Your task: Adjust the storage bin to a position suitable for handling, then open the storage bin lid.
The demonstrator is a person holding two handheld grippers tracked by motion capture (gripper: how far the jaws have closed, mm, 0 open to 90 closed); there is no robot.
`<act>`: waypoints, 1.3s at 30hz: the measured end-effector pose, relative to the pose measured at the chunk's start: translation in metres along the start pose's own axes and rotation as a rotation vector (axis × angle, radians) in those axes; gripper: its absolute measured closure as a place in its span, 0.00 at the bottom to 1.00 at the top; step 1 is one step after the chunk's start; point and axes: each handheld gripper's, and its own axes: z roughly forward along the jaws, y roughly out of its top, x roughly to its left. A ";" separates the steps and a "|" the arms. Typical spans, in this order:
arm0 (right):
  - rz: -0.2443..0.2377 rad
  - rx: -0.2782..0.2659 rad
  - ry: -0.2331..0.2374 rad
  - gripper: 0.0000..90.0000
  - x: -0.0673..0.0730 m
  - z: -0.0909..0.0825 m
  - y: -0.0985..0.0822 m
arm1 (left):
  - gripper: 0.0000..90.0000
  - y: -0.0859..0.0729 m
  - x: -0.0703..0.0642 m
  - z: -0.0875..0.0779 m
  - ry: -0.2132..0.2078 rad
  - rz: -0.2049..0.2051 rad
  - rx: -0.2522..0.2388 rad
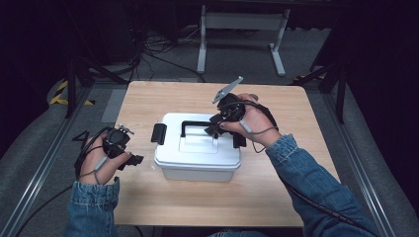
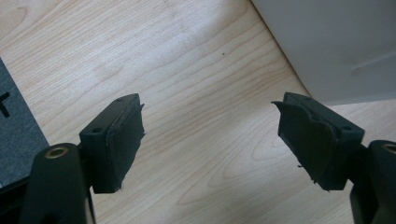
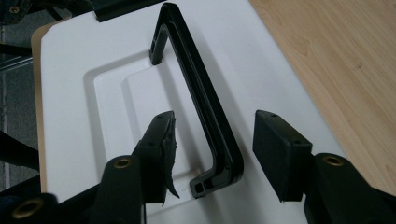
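White plastic storage box, lidded, rigid, probably light; smooth walls look slippery. Best hold: black carry handle. Right gripper wide, straddling handle. Left gripper wide, empty.

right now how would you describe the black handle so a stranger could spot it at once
On the wooden table sits a white plastic storage box with black side latches. Flat on its lid lies the black carry handle, a long thin bar with bent ends. The right gripper hangs open astride it; the latches are short blocks.
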 end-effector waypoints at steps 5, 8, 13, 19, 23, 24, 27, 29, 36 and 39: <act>-0.031 0.000 0.008 0.67 0.002 0.008 0.001 | 0.25 0.000 0.000 0.000 -0.001 -0.006 0.001; -0.072 0.017 0.010 0.72 0.007 0.010 0.003 | 0.25 0.000 0.001 0.000 0.000 -0.007 0.001; -0.133 0.042 0.016 0.80 0.014 0.013 0.004 | 0.25 0.001 0.000 0.001 0.001 0.008 -0.002; -0.186 0.054 0.035 0.90 0.013 0.012 0.005 | 0.25 0.000 0.000 0.000 -0.003 -0.003 0.001; -0.203 0.059 0.045 0.91 0.013 0.012 0.006 | 0.25 -0.001 0.000 0.001 -0.002 0.009 0.003; -0.207 0.062 0.048 0.91 0.012 0.012 0.007 | 0.25 -0.001 0.000 0.001 -0.001 0.008 0.005; -0.210 0.063 0.060 0.92 0.012 0.011 0.007 | 0.25 -0.001 0.001 0.001 0.000 0.006 0.002; -0.211 0.053 0.069 0.92 0.011 0.010 0.008 | 0.25 -0.001 0.001 0.000 0.010 0.017 0.007; -0.212 0.031 0.081 0.92 0.011 0.005 0.012 | 0.25 -0.002 0.000 0.002 0.003 0.012 0.011; -0.216 0.015 0.088 0.93 0.011 0.002 0.015 | 0.25 -0.003 0.000 0.001 0.005 0.013 0.013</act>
